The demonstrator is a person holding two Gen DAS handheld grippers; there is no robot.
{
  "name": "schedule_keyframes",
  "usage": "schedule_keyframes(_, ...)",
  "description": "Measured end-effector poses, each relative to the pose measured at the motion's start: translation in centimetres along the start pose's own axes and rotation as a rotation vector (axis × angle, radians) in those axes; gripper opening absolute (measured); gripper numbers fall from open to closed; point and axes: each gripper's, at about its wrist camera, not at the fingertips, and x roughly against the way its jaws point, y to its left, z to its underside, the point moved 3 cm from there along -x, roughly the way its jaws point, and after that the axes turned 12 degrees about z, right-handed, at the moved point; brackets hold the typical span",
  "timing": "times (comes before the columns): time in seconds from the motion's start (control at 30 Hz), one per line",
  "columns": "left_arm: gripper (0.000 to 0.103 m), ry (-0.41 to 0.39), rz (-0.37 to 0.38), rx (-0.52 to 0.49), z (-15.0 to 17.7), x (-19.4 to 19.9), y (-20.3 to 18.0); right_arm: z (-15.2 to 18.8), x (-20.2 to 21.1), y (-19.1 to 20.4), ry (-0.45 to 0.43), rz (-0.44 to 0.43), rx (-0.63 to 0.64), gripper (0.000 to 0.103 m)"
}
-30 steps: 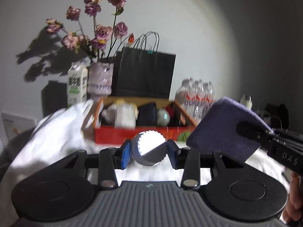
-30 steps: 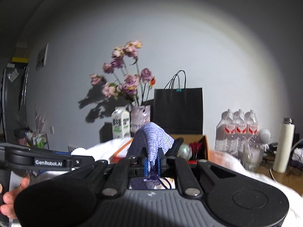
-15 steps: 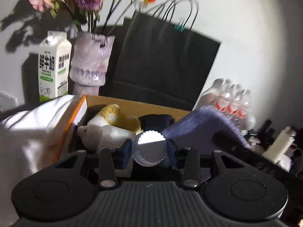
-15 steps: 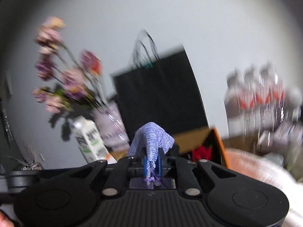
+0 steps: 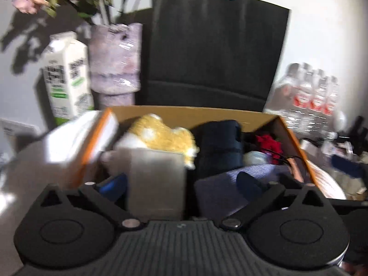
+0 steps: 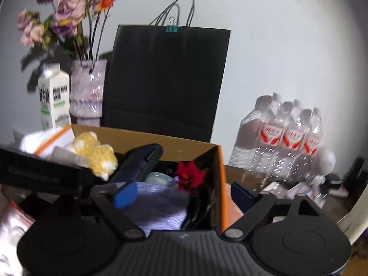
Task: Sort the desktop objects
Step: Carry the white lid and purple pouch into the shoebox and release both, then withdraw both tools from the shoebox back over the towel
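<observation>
An orange cardboard box (image 5: 296,142) (image 6: 219,172) holds a yellow plush toy (image 5: 165,135) (image 6: 96,154), a dark pouch (image 5: 218,147) (image 6: 140,161), a red flower (image 6: 191,174) and a small pale round object (image 6: 158,178). My left gripper (image 5: 181,186) is open above the box; a blurred grey bottle (image 5: 156,181) lies between its spread fingers. My right gripper (image 6: 184,195) is open over the box's right wall. The purple knit cloth (image 6: 158,204) (image 5: 232,188) lies in the box under it.
Behind the box stand a black paper bag (image 6: 165,80), a lilac vase of dried flowers (image 6: 87,92) and a milk carton (image 6: 54,101). A pack of water bottles (image 6: 283,138) stands to the right. White cloth (image 5: 69,138) lies at the box's left.
Both grippers moved forward over the box and opened. The left one let go of the capped bottle, the right one let go of the purple cloth, which now lies in the box.
</observation>
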Motion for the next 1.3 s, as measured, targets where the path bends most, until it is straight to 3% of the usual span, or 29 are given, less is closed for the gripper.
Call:
schedule_keyframes(0.13, 0.103, -0.011, -0.069, 0.016, -0.1, 1.7, 0.7, -0.6, 0.1, -0.5, 0.08, 0.03, 0.052, 0.093)
schedule_keyframes(0.3, 0.103, -0.026, -0.109, -0.037, 1.0, 4.7, 1.4, 0.4, 2.3, -1.6, 0.118, 0.009, -0.007, 0.093)
schedule_keyframes(0.5, 0.103, -0.015, -0.094, -0.068, 3.1, 7.9, 1.1, 1.6, 6.1, -2.1, 0.108, -0.039, -0.055, 0.093)
schedule_keyframes(0.6, 0.103, -0.02, -0.066, -0.074, 4.9, 10.4, 0.7, 2.6, 8.5, -2.4, 0.104, -0.061, -0.087, 0.093)
schedule_keyframes(0.73, 0.103, -0.062, 0.081, -0.066, 9.0, 14.7, -0.1, 5.1, 12.3, -2.9, 0.109, -0.174, -0.159, 0.093)
schedule_keyframes(0.83, 0.103, -0.1, 0.106, -0.137, 12.2, 17.8, -1.3, 7.7, 15.3, -3.1, 0.102, -0.221, -0.208, 0.093)
schedule_keyframes(1.1, 0.103, -0.218, 0.055, -0.218, 20.2, 24.6, -2.6, 15.0, 22.3, -3.3, 0.054, -0.168, -0.251, 0.093)
schedule_keyframes(1.2, 0.103, -0.195, 0.017, -0.213, 22.8, 25.0, -2.7, 17.6, 24.2, -3.2, 0.038, -0.111, -0.227, 0.093)
schedule_keyframes(1.3, 0.103, -0.13, 0.029, -0.161, 24.9, 24.7, -2.6, 19.6, 25.9, -3.3, 0.013, -0.059, -0.208, 0.093)
